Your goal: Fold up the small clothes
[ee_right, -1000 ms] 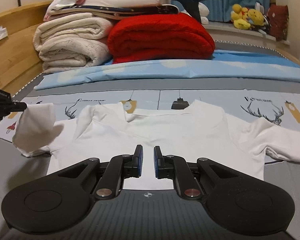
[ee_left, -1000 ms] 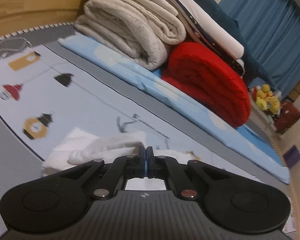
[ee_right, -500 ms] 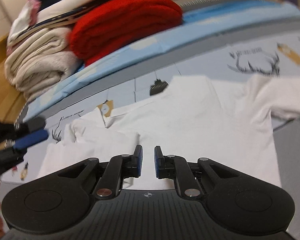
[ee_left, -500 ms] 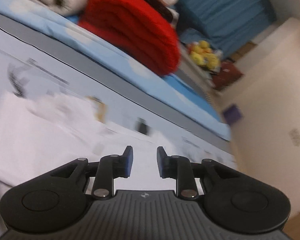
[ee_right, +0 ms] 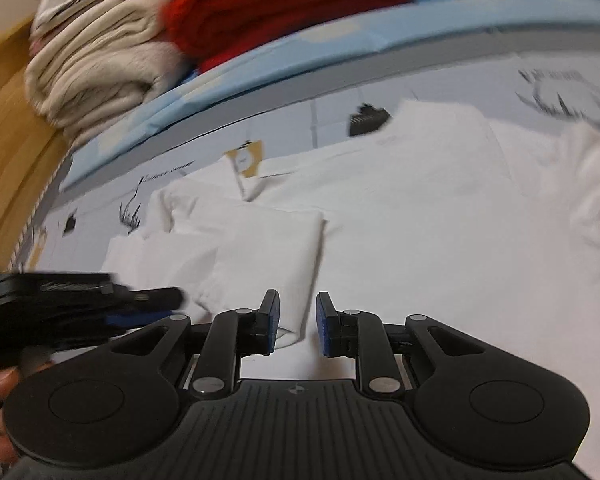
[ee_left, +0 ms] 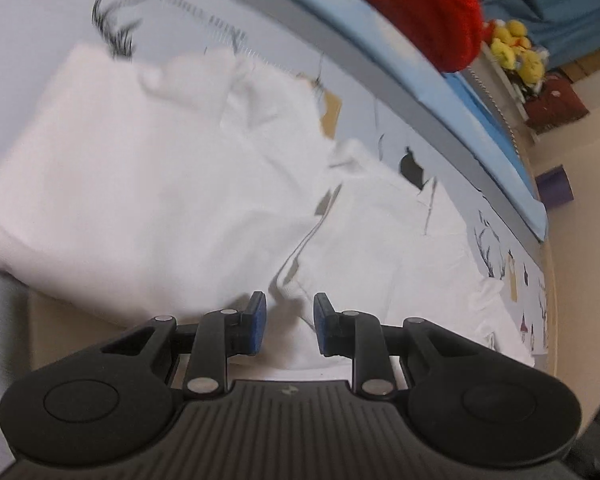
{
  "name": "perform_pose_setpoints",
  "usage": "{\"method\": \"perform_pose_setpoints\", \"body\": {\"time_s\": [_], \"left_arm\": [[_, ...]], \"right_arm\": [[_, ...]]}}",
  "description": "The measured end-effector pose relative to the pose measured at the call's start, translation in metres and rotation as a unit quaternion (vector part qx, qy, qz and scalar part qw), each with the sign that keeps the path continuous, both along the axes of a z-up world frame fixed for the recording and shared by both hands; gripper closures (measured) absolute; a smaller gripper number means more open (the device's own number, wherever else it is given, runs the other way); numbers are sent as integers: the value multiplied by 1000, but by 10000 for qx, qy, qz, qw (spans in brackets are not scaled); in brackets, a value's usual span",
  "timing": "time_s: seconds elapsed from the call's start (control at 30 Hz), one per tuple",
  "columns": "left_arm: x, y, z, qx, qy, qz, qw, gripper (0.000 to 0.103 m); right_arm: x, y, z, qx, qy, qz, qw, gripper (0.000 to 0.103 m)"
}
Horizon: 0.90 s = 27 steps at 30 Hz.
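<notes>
White shirt (ee_right: 400, 216) flat on bed (ee_left: 40, 20) — L sleeve (ee_right: 260, 256) folded in. L tool (ee_left: 286, 322) open, empty; R tool (ee_right: 297, 323) just opening, over sleeve cuff — no grip.

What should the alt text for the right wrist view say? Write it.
A white shirt lies flat on a printed bedsheet, one sleeve folded inward over its body. The right gripper, jaws open, hovers at the sleeve's cuff; the left gripper enters from the left. Folded blankets behind.
</notes>
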<state>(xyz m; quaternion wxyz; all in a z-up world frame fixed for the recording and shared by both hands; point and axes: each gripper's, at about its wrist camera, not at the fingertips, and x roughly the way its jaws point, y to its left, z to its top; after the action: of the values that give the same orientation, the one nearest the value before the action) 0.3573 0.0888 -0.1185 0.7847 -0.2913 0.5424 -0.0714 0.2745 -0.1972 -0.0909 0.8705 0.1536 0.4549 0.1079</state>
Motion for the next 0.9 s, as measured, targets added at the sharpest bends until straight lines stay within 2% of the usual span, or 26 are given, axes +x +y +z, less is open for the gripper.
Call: {"method": "perform_pose_setpoints", "body": {"time_s": [0.1, 0.13, 0.17, 0.23, 0.27, 0.33, 0.43, 0.5, 0.57, 0.63, 0.7, 0.8, 0.9], "left_arm": [[2, -7, -9, -104, 63, 173, 9998, 77], [2, -10, -8, -173, 33, 151, 9997, 83], [1, -14, -4, -213, -70, 63, 9997, 101], [-3, -27, 18, -102, -525, -293, 9981, 100], [-6, -32, 30, -113, -773, -508, 9956, 101], [-11, -37, 50, -385, -1186, -908, 9880, 101], [-19, -46, 74, -801, -1627, -1570, 9708, 101], [-24, -56, 78, -909, -1726, -1922, 9618, 100], [-26, -63, 75, -931, -1661, -2102, 9589, 100], [-25, -66, 68, -947, -1547, -2129, 9601, 99], [-23, -63, 65, -921, -1507, -2112, 9613, 99], [-19, -48, 71, -878, -1639, -1741, 9670, 99], [-12, -13, 82, -717, -1823, -867, 9768, 99]], "right_arm": [[-3, 11, 4, -324, -242, 386, 9984, 80], [-4, 14, 5, -427, -307, 517, 9973, 79], [-6, 18, 6, -565, -382, 674, 9954, 77], [-10, 25, 8, -822, -534, 946, 9907, 75], [-13, 29, 8, -948, -618, 1090, 9876, 73], [-16, 35, 10, -1182, -767, 1254, 9820, 71], [-20, 39, 14, -1449, -974, 1413, 9744, 65], [-23, 41, 17, -1638, -1124, 1430, 9696, 65], [-25, 39, 21, -1656, -1262, 1382, 9683, 65], [-24, 36, 23, -1627, -1292, 1252, 9701, 68], [-23, 29, 25, -1493, -1259, 1092, 9746, 97], [-17, 16, 24, -1244, -1134, 763, 9828, 97], [-13, 2, 24, -1223, -1071, 341, 9861, 97]]}}
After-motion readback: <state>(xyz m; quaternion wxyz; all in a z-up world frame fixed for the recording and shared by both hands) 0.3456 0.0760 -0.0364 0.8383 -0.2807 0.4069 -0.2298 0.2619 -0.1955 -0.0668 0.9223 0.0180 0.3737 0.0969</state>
